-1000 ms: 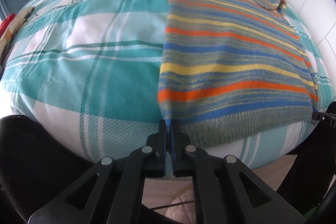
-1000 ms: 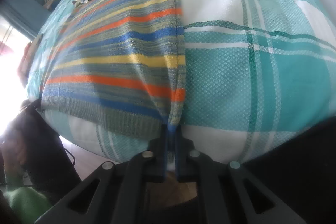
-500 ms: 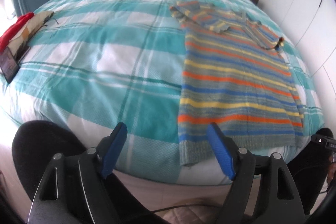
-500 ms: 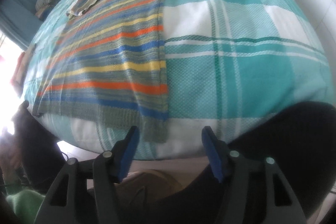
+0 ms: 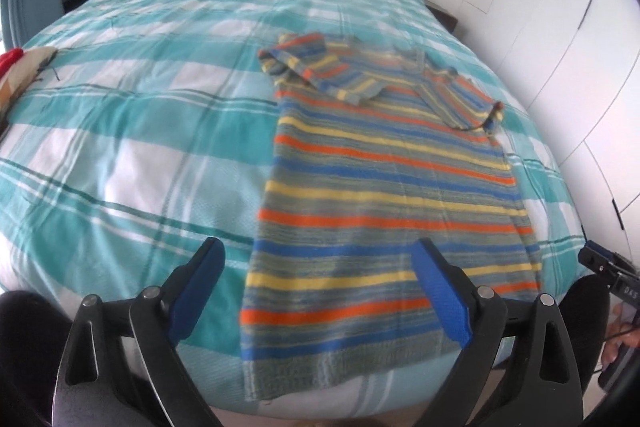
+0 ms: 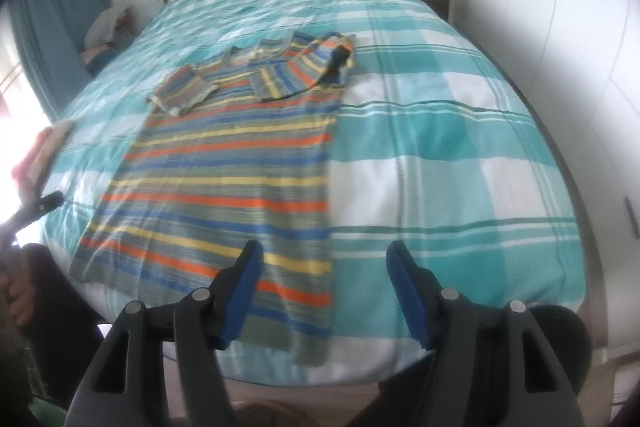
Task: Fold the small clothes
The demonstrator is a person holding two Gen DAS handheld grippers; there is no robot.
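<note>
While flat, sweater (image 5: 384,211) points headboardward

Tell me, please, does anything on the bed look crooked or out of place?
Mostly tidy. The striped sweater lies flat on the checked bedcover with both sleeves folded in, but its right sleeve is bunched at the shoulder, and its hem hangs slightly over the bed's edge. Both the left gripper and right gripper are open, holding nothing.

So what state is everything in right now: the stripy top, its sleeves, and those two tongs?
Striped sweater: spread flat on the bed, hem at the near edge, gripped by nothing.
Sleeves: both folded inward across the chest.
Left tongs: open, empty, above the hem.
Right tongs: open, empty, above the hem's right corner.
</note>
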